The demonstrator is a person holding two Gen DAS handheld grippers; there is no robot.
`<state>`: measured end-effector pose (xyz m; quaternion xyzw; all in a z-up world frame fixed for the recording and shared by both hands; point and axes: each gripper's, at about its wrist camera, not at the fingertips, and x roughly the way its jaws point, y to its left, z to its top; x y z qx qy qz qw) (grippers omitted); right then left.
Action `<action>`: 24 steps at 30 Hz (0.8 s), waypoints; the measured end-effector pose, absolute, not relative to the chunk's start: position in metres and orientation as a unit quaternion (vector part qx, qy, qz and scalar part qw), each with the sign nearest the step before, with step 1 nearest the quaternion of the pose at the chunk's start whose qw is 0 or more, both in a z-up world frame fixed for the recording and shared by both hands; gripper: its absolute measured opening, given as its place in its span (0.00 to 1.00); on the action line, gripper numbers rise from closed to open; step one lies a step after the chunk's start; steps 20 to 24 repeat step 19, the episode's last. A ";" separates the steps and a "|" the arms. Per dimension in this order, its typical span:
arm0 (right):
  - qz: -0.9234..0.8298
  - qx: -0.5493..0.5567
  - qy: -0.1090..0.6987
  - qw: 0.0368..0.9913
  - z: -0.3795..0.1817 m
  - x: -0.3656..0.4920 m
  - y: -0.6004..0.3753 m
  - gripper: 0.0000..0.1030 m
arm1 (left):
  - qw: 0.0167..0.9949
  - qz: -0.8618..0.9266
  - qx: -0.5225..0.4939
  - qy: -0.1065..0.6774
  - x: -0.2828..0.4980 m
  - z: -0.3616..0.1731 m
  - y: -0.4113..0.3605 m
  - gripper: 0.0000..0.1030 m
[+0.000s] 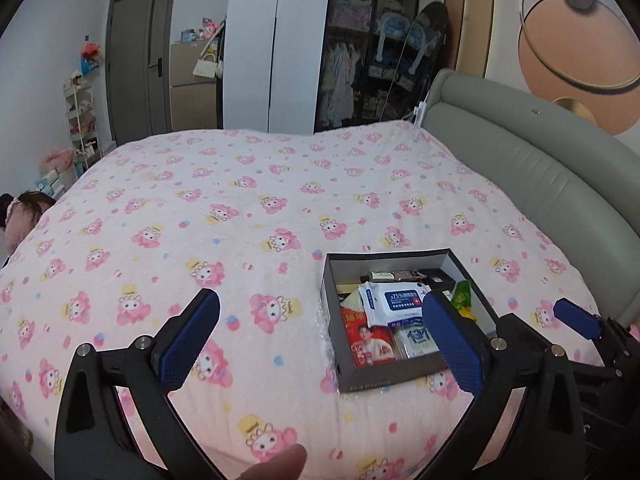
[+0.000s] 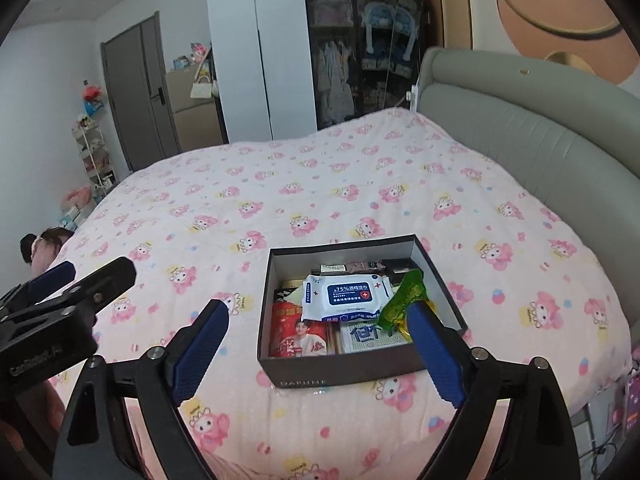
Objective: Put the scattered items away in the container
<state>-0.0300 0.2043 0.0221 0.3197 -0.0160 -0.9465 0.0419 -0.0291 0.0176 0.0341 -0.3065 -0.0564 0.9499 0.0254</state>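
Dark cardboard, the container is sitting in the lower middle of the right wrist frame, on the pink bedcover. The wipes pack, green packet and red booklet are lying inside it. The right gripper and left gripper are both hanging wide open, holding nothing. No scattered item is showing on the cover, so the tidying seems to be finishing; next, I think, is only checking around.

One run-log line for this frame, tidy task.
stage: items in box | wipes pack on top | green packet inside | left tongs open | right tongs open | bedspread: none loose
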 end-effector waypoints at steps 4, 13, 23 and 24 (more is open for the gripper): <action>-0.950 0.310 -0.002 0.038 0.023 -0.005 0.204 0.88 | 0.044 0.951 -0.303 -0.052 0.006 0.035 0.017 0.99; -0.959 0.280 -0.014 0.035 0.027 0.036 0.202 0.88 | 0.024 0.954 -0.298 -0.021 0.047 0.033 0.024 0.99; -0.960 0.279 -0.012 0.027 0.027 0.044 0.201 0.88 | 0.026 0.953 -0.301 -0.028 0.052 0.029 0.025 0.99; -0.960 0.279 -0.012 0.027 0.027 0.044 0.201 0.88 | 0.026 0.953 -0.301 -0.028 0.052 0.029 0.025 0.99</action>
